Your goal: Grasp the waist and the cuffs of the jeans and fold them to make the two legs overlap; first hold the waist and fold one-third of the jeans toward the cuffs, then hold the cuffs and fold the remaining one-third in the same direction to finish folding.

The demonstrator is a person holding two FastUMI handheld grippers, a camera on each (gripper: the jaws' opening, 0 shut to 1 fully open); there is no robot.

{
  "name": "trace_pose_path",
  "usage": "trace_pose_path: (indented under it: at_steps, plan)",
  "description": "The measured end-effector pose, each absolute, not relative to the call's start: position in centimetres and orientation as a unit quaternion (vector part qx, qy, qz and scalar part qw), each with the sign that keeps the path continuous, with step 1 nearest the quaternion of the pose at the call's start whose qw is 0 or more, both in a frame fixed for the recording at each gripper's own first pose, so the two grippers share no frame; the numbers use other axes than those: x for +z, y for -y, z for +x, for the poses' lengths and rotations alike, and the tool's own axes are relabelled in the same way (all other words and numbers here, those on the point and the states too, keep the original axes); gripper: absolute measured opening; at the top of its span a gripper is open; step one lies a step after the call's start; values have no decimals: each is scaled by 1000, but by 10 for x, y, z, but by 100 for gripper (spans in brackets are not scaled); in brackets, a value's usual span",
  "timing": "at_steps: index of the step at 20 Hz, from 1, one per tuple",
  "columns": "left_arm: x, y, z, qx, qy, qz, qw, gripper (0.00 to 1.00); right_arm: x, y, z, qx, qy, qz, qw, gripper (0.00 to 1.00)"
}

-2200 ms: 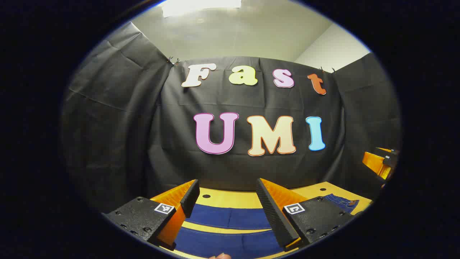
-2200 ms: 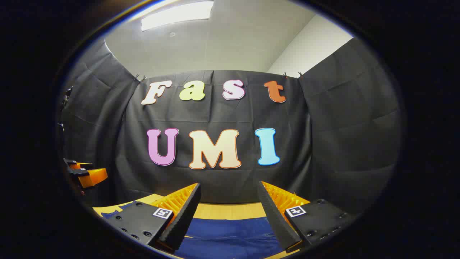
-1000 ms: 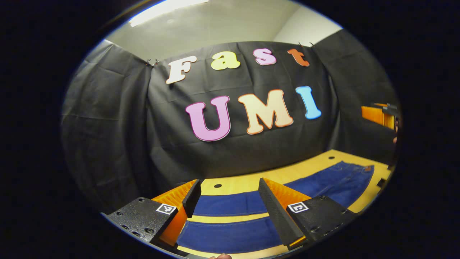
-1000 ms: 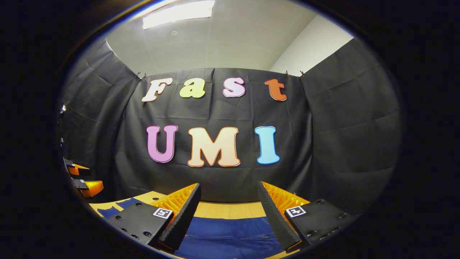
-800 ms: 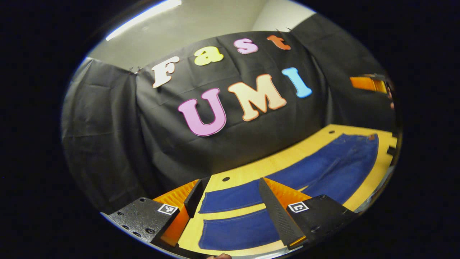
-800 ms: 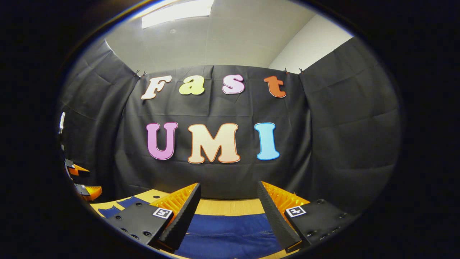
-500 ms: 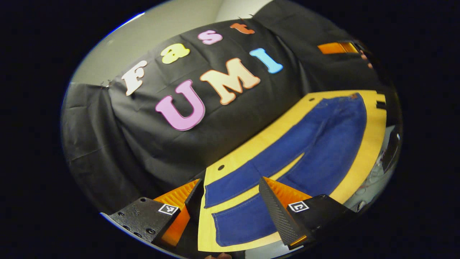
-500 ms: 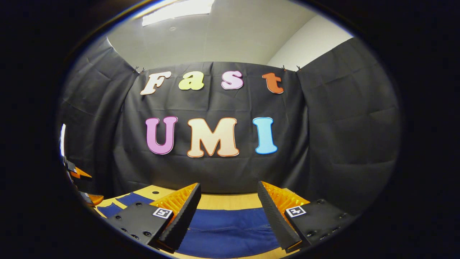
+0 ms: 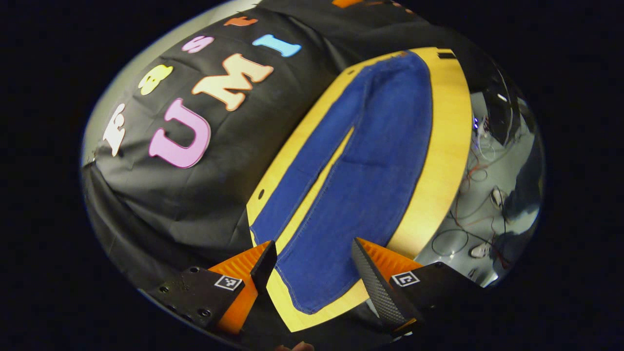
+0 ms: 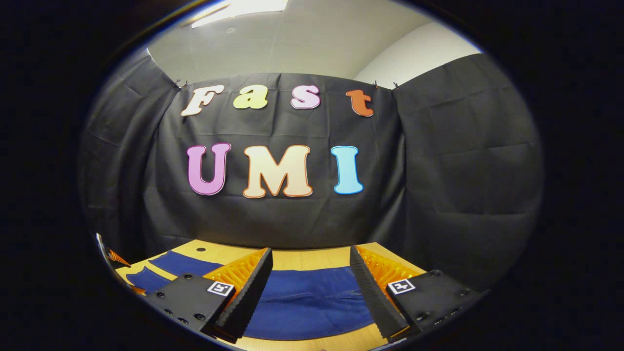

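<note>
Dark blue denim — the jeans [image 9: 370, 161] lie flat and full length on the tabletop [image 9: 443, 161], legs slightly parted so a thin wedge of wood shows between them. The cloth looks smooth and matte, with a paler stitched hem at the near cuff [image 9: 312, 292] and faint creases across the thigh. In the left gripper view the waist sits at the far end of the board and the cuffs at the near end, just ahead of the left gripper [image 9: 312, 273]. Its jaws stand wide apart with nothing between them; the near cuff lies in the gap below, whether touched or not I cannot tell. The inner faces of the fingers [image 9: 378, 287] are ribbed.

In the right gripper view the waist end of the jeans [image 10: 307, 302] spreads between the fingers of the right gripper [image 10: 309, 292], showing seam lines and a pocket curve. Those jaws are also spread wide and hold nothing.

The tabletop is pale, smooth wood with a rounded edge and a small round hole [image 9: 261, 193] near its far side. Behind it hangs the wrinkled black cloth wall [image 10: 463, 170] — and past the board's edge, in the left gripper view, a grey floor [image 9: 492, 165] strewn with thin cables.
</note>
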State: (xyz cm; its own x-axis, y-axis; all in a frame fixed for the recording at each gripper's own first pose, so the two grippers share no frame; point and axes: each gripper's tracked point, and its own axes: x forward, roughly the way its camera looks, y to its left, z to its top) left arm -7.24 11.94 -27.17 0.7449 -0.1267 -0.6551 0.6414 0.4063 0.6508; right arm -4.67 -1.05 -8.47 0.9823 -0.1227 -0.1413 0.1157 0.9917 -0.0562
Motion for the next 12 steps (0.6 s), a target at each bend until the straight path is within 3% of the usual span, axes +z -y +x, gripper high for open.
trace_pose_path:
  at_steps: [4, 9, 10, 11, 12]
  plan:
    - [-305, -136, -83, -278, -290, 536, 742, 95, -87, 13, -50, -71, -78, -37, 994, 98]
    - [-324, -151, -91, -294, -324, 557, 706, 95, -91, 14, -56, -81, -84, -44, 992, 98]
    - [-327, -150, -88, -300, -324, 561, 700, 89, -91, 15, -56, -84, -85, -47, 992, 98]
    - [-329, -150, -86, -306, -325, 565, 694, 94, -91, 17, -58, -88, -85, -49, 991, 98]
    - [-331, -149, -82, -309, -323, 569, 690, 88, -90, 19, -59, -91, -85, -50, 991, 98]
